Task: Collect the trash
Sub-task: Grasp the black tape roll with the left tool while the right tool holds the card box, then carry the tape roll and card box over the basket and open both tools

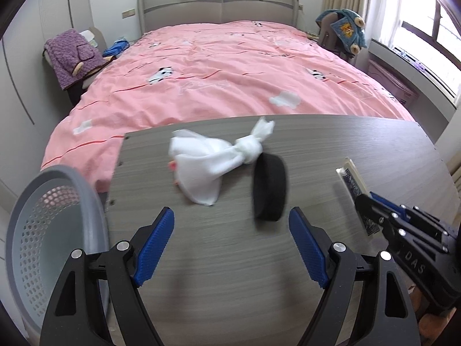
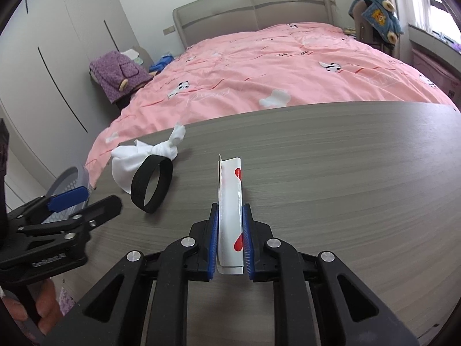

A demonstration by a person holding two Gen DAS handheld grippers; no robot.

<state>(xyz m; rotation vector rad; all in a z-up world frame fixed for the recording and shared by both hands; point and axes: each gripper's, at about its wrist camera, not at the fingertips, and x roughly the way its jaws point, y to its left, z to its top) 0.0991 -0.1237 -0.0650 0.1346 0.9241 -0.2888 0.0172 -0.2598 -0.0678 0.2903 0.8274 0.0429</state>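
Observation:
My right gripper (image 2: 229,216) is shut on a flat white wrapper with red marks (image 2: 229,199) and holds it edge-up just above the grey wooden table (image 2: 331,173); it also shows in the left wrist view (image 1: 353,189). My left gripper (image 1: 232,225) is open and empty above the table. Ahead of it lie a knotted white tissue bundle (image 1: 210,161) and a black band standing on edge (image 1: 269,187). Both also show in the right wrist view, the bundle (image 2: 135,158) and the band (image 2: 151,186).
A grey perforated waste basket (image 1: 43,230) stands off the table's left edge, beside my left gripper. A bed with a pink cover (image 1: 224,72) lies beyond the table. A chair with purple clothing (image 1: 72,57) is at the far left.

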